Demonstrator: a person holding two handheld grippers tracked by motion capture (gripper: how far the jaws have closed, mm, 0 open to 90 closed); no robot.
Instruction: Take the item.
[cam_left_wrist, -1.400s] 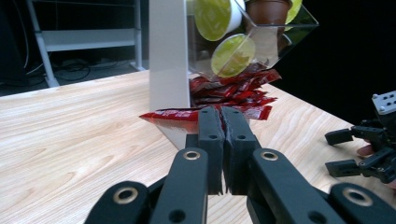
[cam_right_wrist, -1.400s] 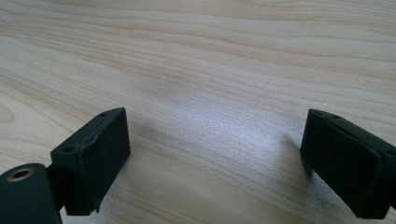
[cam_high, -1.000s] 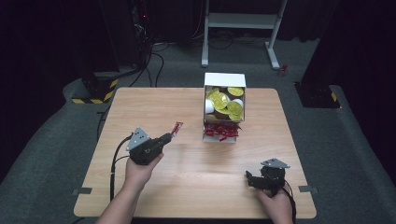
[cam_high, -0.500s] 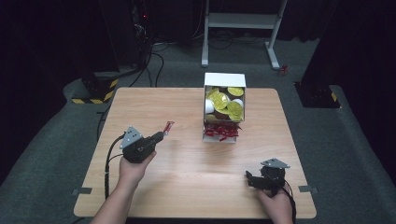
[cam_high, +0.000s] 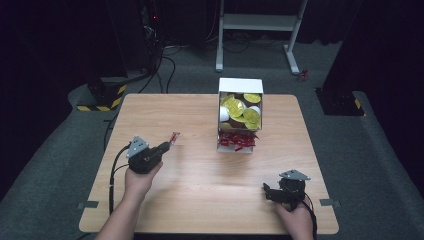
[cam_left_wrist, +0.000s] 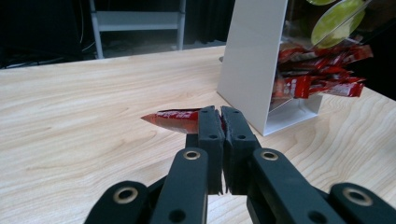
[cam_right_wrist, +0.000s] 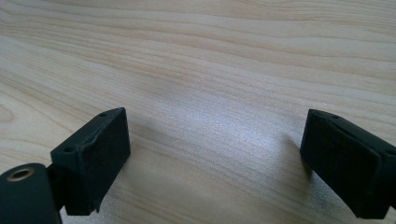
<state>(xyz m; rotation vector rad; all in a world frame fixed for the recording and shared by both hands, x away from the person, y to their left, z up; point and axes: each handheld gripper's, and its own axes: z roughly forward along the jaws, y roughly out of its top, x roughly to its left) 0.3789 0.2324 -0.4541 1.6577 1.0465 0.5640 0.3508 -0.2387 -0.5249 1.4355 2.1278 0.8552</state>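
Note:
My left gripper (cam_left_wrist: 219, 114) is shut on a thin red sachet (cam_left_wrist: 170, 117), whose pointed end sticks out to the left of the jaws, just above the wooden table (cam_left_wrist: 70, 116). In the high view that left gripper (cam_high: 167, 145) sits at the table's left with the red sachet (cam_high: 174, 136) at its tip. A white dispenser box (cam_high: 240, 86) at the back centre holds yellow-lidded cups (cam_high: 235, 107) above and more red sachets (cam_high: 237, 141) below. My right gripper (cam_right_wrist: 215, 158) stands open over bare wood, near the front right (cam_high: 270, 192).
The white box's side wall (cam_left_wrist: 252, 60) and its red sachets (cam_left_wrist: 317, 70) stand close to the right of my left gripper. A white metal frame (cam_high: 260, 22) stands on the floor beyond the table. Cables trail at the far left.
My left gripper has moved left and down toward the table with the red sachet in its jaws, away from the box. The right gripper has stayed put.

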